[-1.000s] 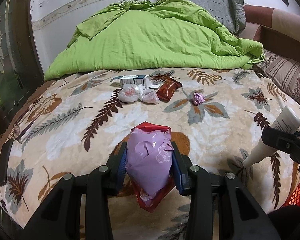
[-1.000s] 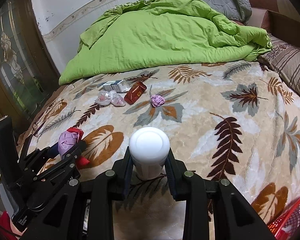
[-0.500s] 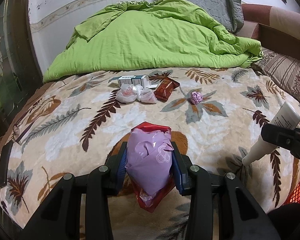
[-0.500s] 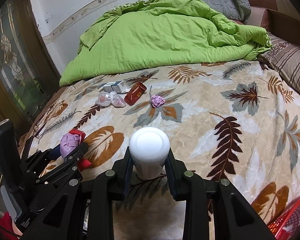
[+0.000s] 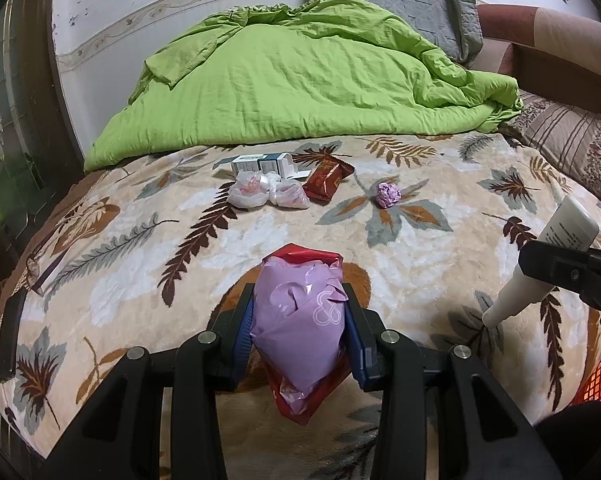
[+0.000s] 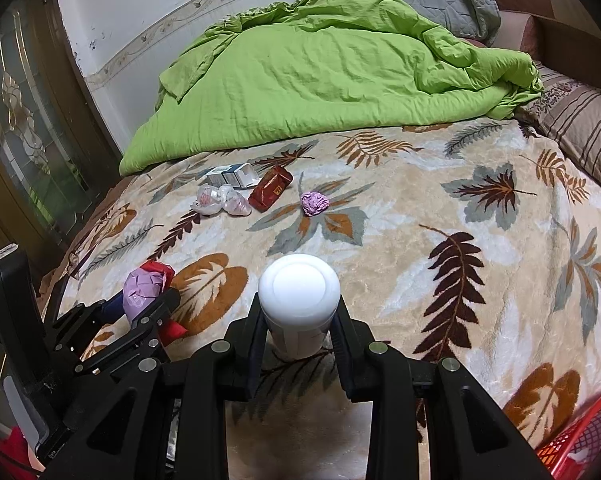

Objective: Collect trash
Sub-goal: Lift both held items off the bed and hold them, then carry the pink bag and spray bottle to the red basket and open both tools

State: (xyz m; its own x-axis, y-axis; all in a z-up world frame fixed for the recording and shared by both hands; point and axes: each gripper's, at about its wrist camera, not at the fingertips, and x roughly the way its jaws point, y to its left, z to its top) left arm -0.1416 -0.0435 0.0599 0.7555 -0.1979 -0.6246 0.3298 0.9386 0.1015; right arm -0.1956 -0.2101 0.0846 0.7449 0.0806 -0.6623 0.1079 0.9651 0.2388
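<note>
Two pieces of trash are held above the leaf-patterned blanket (image 5: 112,280): a lilac and red wrapper bundle (image 5: 300,332) is clamped in the left gripper (image 5: 299,334), and a white tube (image 6: 298,304) is gripped by the right gripper (image 6: 298,334). Farther off, a carton (image 5: 260,164), tied plastic bags (image 5: 266,194), a red packet (image 5: 326,180) and a lilac wad (image 5: 387,194) are left lying before the green duvet (image 5: 300,80).
</note>
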